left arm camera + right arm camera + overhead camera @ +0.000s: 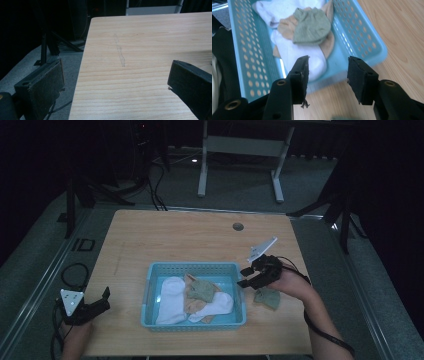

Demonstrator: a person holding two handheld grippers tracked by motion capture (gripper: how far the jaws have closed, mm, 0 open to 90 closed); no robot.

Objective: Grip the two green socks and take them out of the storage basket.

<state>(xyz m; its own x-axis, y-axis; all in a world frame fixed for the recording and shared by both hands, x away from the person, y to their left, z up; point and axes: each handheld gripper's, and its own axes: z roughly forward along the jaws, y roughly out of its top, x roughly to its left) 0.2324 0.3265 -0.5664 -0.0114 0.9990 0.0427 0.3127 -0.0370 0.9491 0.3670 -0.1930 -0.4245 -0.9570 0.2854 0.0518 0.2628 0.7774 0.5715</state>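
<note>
The light wooden table [190, 237] carries a pale blue perforated plastic basket [151, 285], which serves as the landmark here. Inside the basket lies a heap of socks: a long white sock [170, 302] along its left side, a second white sock [220, 304] toward its right front, a tan sock [192, 305] between and under them, and a grey-green sock [202, 289] on top near the middle. Just outside the basket's right wall, on the bare wood, lies a single small grey-green sock [268, 297].

The right gripper [246, 276] hangs over the basket's right wall, just above that loose sock, its jaws standing moderately apart with nothing between them. The left gripper [106, 296] rests well to the left of the basket near the table's edge, jaws spread wide and empty.

The loose sock looks light, limp and non-slippery knit; it should bunch rather than resist. A pinch at a raised fold or the cuff edge would likely catch the fabric better than pressing on a flat part.
</note>
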